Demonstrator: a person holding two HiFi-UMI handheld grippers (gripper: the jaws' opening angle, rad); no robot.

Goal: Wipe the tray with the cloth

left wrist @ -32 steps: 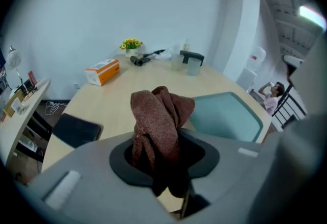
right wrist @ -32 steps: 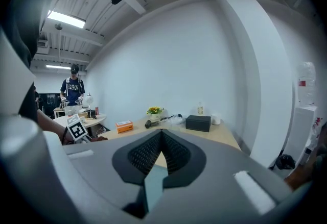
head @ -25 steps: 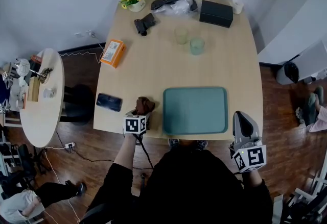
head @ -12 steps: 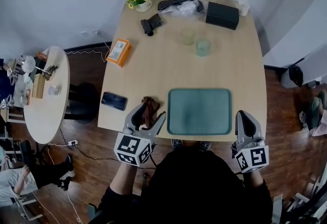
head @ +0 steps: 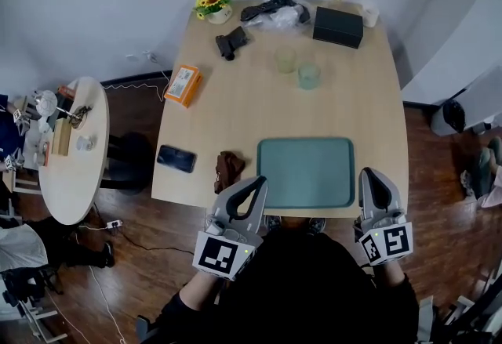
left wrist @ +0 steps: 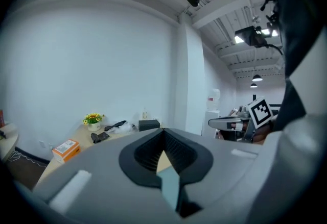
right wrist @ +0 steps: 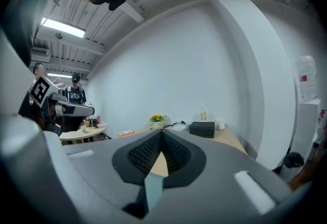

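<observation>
The teal tray [head: 306, 172] lies empty at the near edge of the wooden table [head: 235, 111]. Just left of it the brown cloth [head: 228, 167] sits crumpled on the table, and nothing holds it. My left gripper [head: 253, 186] hovers above the table edge between cloth and tray. Its jaws are closing and meet, shut, with nothing between them, which the left gripper view [left wrist: 163, 133] confirms. My right gripper [head: 370, 178] is off the tray's right corner, shut and empty, its jaws also pressed together in the right gripper view [right wrist: 162, 133].
A phone [head: 176, 158] lies left of the cloth, an orange box [head: 183, 85] farther up. Two cups [head: 308, 74] stand mid-table. At the far end are flowers [head: 214, 1], a black box [head: 338, 27] and a bag [head: 276, 15]. A round side table [head: 67, 146] stands left.
My left gripper let go of the cloth, opened wide, pulled back toward me and rose, then shut empty. The cloth stays beside the tray. The right gripper has barely moved.
</observation>
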